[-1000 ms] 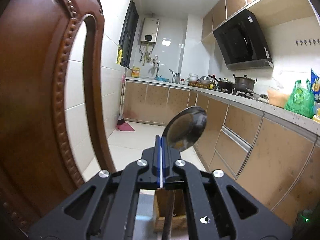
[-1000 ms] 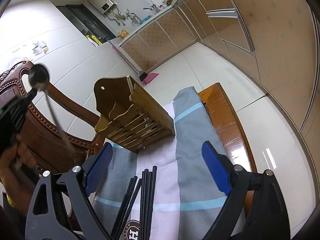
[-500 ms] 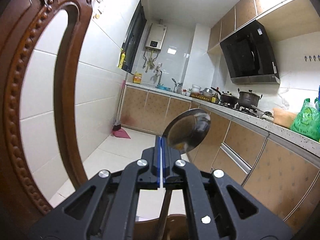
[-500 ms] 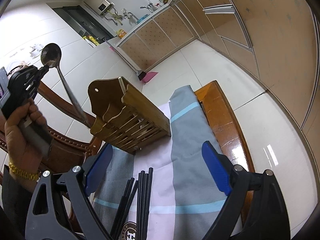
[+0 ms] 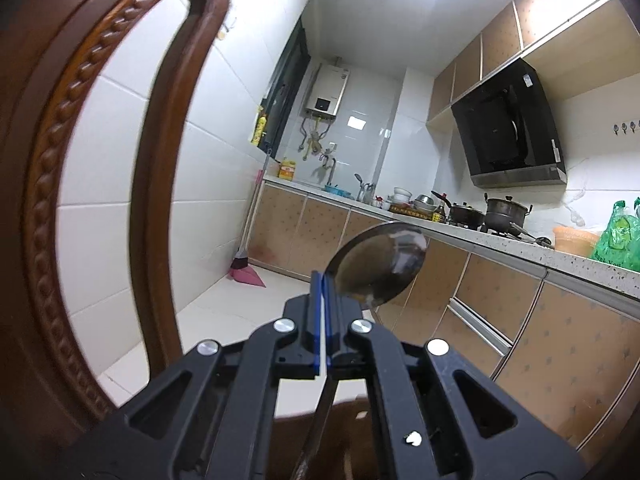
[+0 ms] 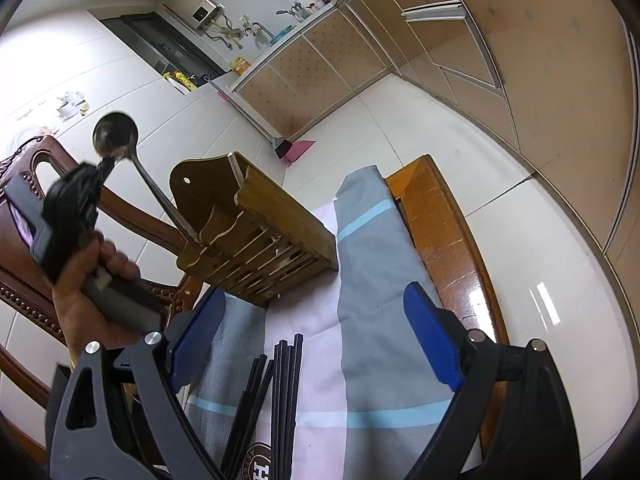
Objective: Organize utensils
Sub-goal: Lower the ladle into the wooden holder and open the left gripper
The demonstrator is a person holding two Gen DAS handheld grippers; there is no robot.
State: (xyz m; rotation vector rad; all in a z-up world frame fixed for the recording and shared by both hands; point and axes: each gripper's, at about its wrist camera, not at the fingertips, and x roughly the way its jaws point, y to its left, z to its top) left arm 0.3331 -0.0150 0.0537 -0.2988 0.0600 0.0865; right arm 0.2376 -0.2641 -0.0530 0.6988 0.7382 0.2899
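Steel spoon (image 5: 376,268) clamped in left gripper (image 5: 322,300), handle in wooden holder (image 6: 256,228)

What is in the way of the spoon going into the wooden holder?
Nothing visible. The left tool grips the spoon near its bowl, and the handle tip already meets the wooden holder at its left end slot.

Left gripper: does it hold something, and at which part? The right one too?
The left gripper holds a metal spoon at its neck, just below the bowl. The right gripper is open and holds nothing.
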